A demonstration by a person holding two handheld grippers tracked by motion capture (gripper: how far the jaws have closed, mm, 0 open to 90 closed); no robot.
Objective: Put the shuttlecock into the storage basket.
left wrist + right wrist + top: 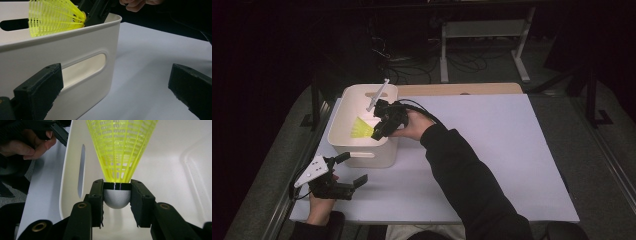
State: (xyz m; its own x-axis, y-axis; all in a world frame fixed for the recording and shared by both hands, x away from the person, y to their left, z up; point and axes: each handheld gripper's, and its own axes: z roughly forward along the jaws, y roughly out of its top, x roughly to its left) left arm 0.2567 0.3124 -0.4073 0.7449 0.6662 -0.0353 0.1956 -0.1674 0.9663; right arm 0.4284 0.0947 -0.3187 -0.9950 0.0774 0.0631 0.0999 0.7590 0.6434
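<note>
Your right claw (117, 195) is clamped on the shuttlecock (120, 150) by its grey cork, skirt pointing straight ahead of the jaws, over the inside of the white bin (343, 142). The bin floor lies just below and ahead, so I judge that releasing here drops it in. Your left claw (351, 169) rests open on the table (492, 150), just outside the bin's near wall, holding nothing.

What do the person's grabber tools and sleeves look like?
Both tools are black with two blocky jaws. The left tool carries a grey three-cornered plate with small dark holes. The right tool trails a black cable. The right sleeve is long and dark.
</note>
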